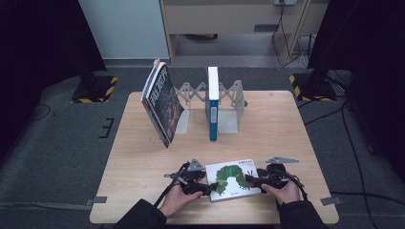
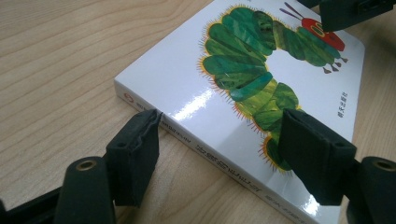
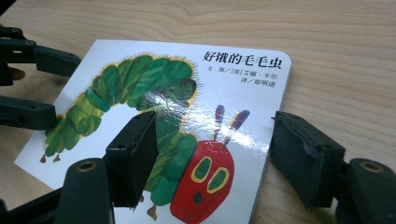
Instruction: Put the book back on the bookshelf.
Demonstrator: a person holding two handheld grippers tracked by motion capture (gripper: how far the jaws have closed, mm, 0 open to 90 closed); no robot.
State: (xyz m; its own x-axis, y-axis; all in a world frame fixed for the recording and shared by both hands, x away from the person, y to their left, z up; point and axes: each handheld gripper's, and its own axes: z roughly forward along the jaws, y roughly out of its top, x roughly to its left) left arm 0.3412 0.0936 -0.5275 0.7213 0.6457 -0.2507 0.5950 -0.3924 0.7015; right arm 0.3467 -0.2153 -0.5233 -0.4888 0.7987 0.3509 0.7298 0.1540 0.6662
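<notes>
— Both tongs are sitting at the near edge of the table, one on each side of the caterpillar book. I'm holding the left gripper at the book's left edge and the right gripper at its right edge.

— Are the jaws closed on anything?

— No. In the left gripper view my jaws are standing apart, one just off the spine edge over bare wood, the other hanging over the cover near the caterpillar's tail. Whether either pad is touching the cover I cannot tell. In the right gripper view the jaws are also spread wide, one over the green body, the other out past the book's edge, above the table.

— And the book itself?

— It's lying flat, cover up, on the near middle of the table between my hands. The red head is pointing toward my right gripper, the title printed at the far right corner.

— What else is showing on the table?

— Farther back, a grey folding book stand is sitting near the far edge. A blue and white book is standing upright in it, and a dark-covered book is leaning at a slant against its left end. Both are well apart from the caterpillar book.
</notes>
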